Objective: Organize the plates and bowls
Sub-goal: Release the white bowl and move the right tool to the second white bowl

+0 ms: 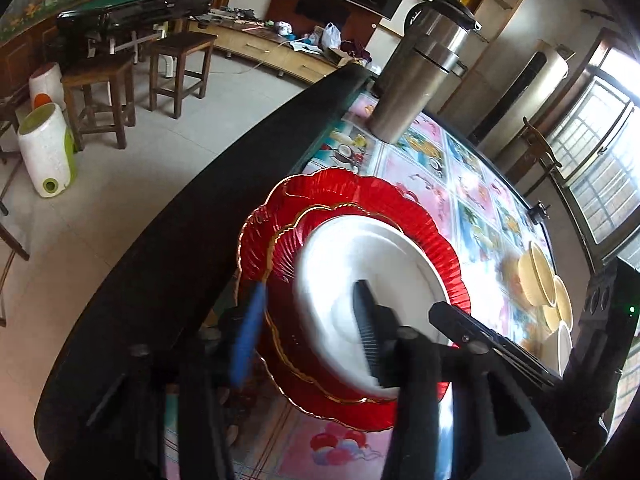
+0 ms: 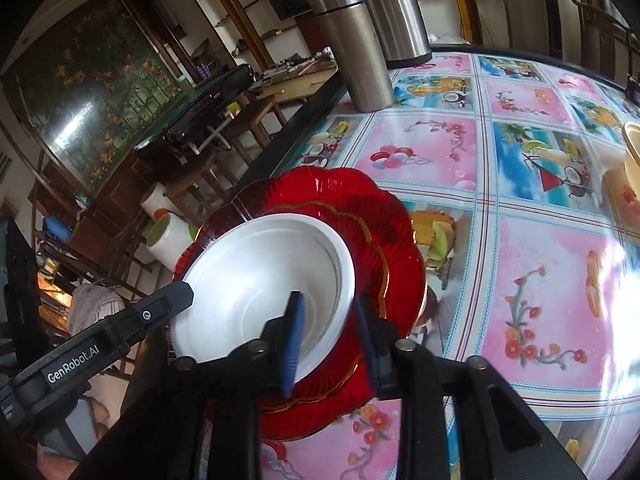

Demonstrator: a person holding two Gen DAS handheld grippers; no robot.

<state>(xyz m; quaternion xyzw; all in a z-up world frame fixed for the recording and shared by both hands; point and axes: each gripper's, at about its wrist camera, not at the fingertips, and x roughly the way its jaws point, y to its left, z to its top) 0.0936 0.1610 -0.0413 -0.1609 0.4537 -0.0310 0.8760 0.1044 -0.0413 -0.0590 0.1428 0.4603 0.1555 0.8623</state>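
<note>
A shallow white round plate (image 2: 256,284) sits on top of two stacked red scalloped glass plates with gold rims (image 2: 384,232), near the dark edge of the bench (image 2: 540,288), which is covered by a glossy pink and blue picture cloth. The right tongs (image 2: 330,332) are clamped on the near rim of the white plate, one blue-padded finger inside it and the other outside. The left tongs (image 1: 310,328) stand apart around the plate's opposite side; whether they touch it is lost in blur. Cream bowls (image 1: 546,288) are nested farther along the bench, and a steel kettle (image 1: 420,64) stands behind.
</note>
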